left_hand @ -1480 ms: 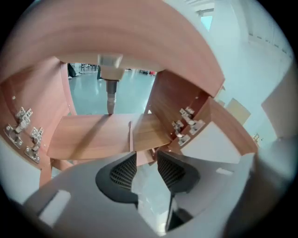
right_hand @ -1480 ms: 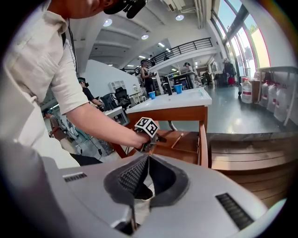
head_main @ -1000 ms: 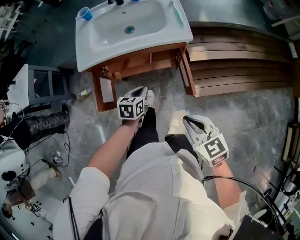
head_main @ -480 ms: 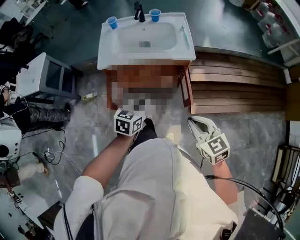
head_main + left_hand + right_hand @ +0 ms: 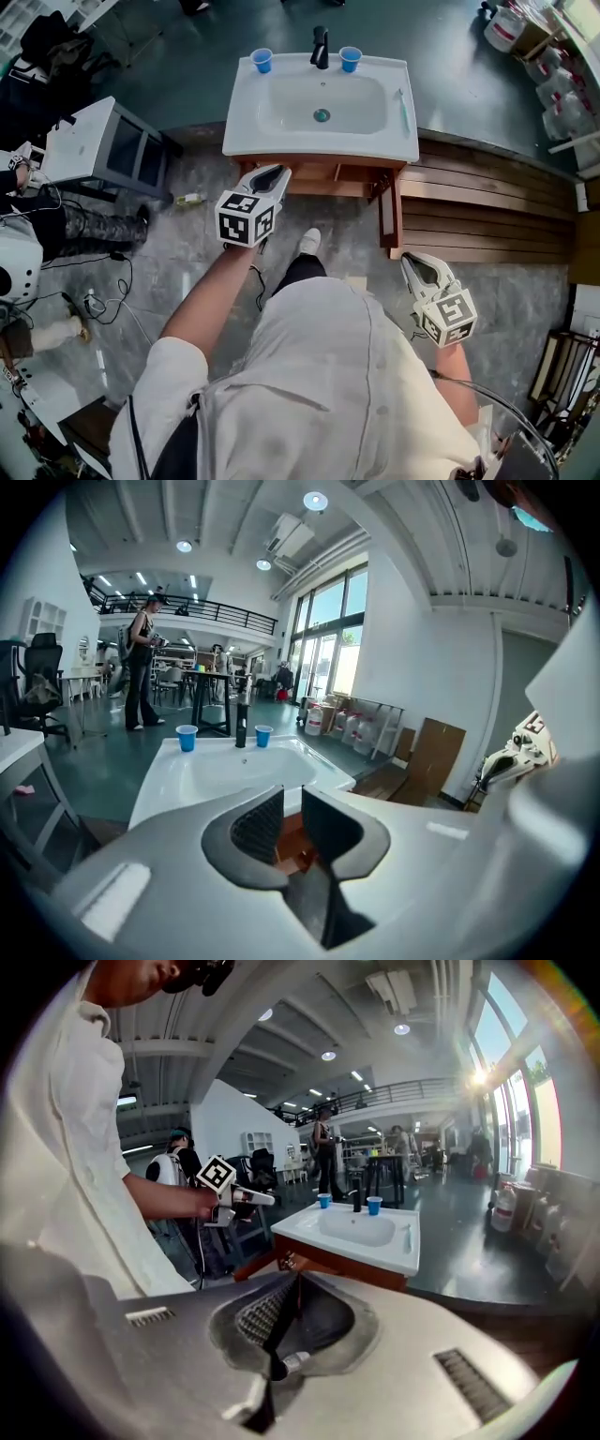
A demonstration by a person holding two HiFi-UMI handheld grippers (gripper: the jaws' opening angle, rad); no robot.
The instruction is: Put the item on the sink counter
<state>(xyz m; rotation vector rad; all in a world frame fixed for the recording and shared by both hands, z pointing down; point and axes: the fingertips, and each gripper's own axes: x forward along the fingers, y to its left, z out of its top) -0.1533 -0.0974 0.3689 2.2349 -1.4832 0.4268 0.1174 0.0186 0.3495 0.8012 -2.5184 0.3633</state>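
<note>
The white sink stands on a wooden cabinet ahead of me, with two blue cups and a black tap at its back rim and a pale green toothbrush on its right side. My left gripper hangs just before the sink's front left edge. Its jaws have just been opening and stand a little apart with nothing between them. My right gripper stays low at the right, shut and empty. A small bottle lies on the floor left of the cabinet.
A cabinet door hangs open at the sink's right. Wooden planks lie to the right, a white box-shaped unit to the left. Cables and gear cover the floor at far left. People stand in the background.
My left gripper has risen from low in front of the cabinet to the sink's front edge. The right gripper has lifted a little. The head view now takes in the whole sink.
</note>
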